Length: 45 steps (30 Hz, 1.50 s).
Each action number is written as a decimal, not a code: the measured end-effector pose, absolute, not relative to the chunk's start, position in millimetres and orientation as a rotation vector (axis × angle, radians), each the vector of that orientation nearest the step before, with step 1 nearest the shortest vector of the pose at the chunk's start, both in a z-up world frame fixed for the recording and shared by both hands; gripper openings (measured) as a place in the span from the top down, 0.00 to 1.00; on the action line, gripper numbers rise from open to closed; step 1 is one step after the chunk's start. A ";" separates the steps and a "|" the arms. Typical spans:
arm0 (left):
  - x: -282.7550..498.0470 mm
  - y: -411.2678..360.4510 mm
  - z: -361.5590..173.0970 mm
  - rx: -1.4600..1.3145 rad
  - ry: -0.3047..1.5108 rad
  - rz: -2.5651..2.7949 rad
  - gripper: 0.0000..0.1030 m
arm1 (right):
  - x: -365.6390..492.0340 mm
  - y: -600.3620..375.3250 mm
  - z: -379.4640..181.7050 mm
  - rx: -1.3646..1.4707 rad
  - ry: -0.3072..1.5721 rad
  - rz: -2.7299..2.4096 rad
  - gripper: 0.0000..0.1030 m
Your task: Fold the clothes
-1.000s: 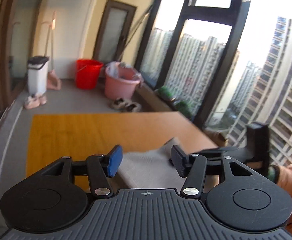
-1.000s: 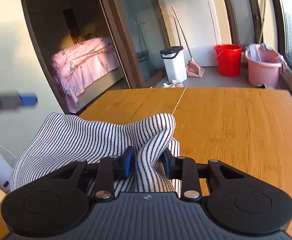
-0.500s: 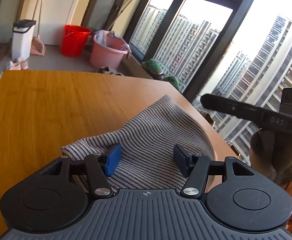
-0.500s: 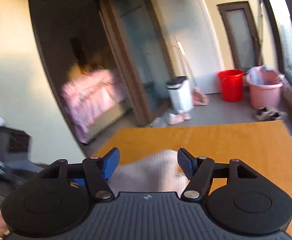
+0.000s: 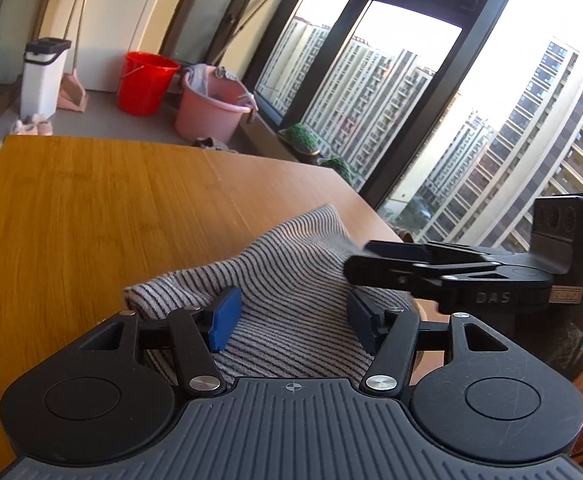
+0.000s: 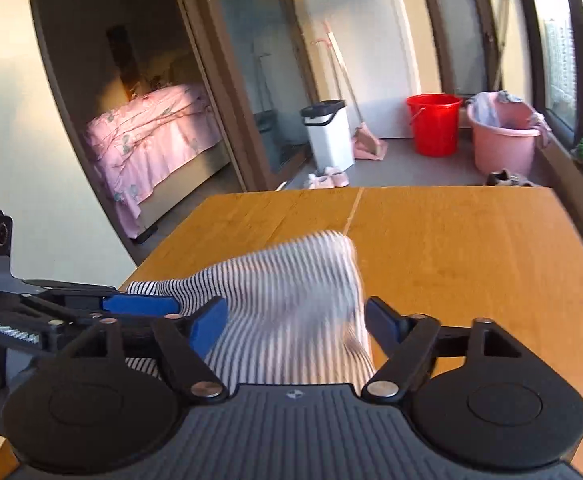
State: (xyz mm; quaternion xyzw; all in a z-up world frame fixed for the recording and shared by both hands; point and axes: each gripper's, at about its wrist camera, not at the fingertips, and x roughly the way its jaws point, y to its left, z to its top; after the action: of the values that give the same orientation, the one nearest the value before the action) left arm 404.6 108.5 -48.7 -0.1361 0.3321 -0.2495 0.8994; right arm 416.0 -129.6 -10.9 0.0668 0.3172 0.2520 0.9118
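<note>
A grey-and-white striped garment point(image 5: 291, 264) lies bunched on the wooden table point(image 5: 91, 208) near its right edge. My left gripper point(image 5: 293, 320) hovers just over it, open, with the cloth showing between its blue pads point(image 5: 225, 318). My right gripper point(image 5: 365, 258) reaches in from the right at the garment's far side. In the right wrist view the same garment point(image 6: 291, 280) is blurred and humped between the wide-open fingers of my right gripper point(image 6: 297, 324). The left gripper point(image 6: 147, 300) comes in from the left there, at the cloth's edge. Neither gripper holds the cloth.
Past the table's far edge point(image 6: 451, 248) stand a red bucket point(image 6: 433, 124), a pink basin point(image 6: 503, 136) and a white bin point(image 6: 327, 136). Tall windows point(image 5: 371, 80) run along the right side. A bed with a pink cover point(image 6: 151, 132) shows through a doorway.
My right gripper was shut on a fold of the striped garment a second ago and has let go and opened. Both grippers have come lower and closer over the cloth.
</note>
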 end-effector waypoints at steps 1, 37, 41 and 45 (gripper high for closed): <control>404.8 108.7 -48.3 -0.280 0.684 -0.512 0.38 | 409.7 -138.9 -9.1 0.177 0.661 0.507 0.17; 383.4 106.6 -58.8 -0.393 0.868 -0.666 0.05 | 447.7 -151.0 -25.3 0.142 0.685 0.458 0.35; 394.8 125.3 -47.3 -0.410 0.825 -0.550 0.05 | 438.5 -137.1 -27.5 0.096 0.679 0.504 0.31; 395.6 139.9 -21.2 -0.409 0.720 -0.513 0.04 | 432.6 -126.2 -24.9 0.005 0.640 0.503 0.31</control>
State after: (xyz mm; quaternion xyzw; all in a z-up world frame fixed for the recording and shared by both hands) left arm 395.6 139.9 -21.2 -0.1963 0.3461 -0.2466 0.8836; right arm 432.6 -126.2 -24.9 0.0024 0.3113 0.2444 0.9183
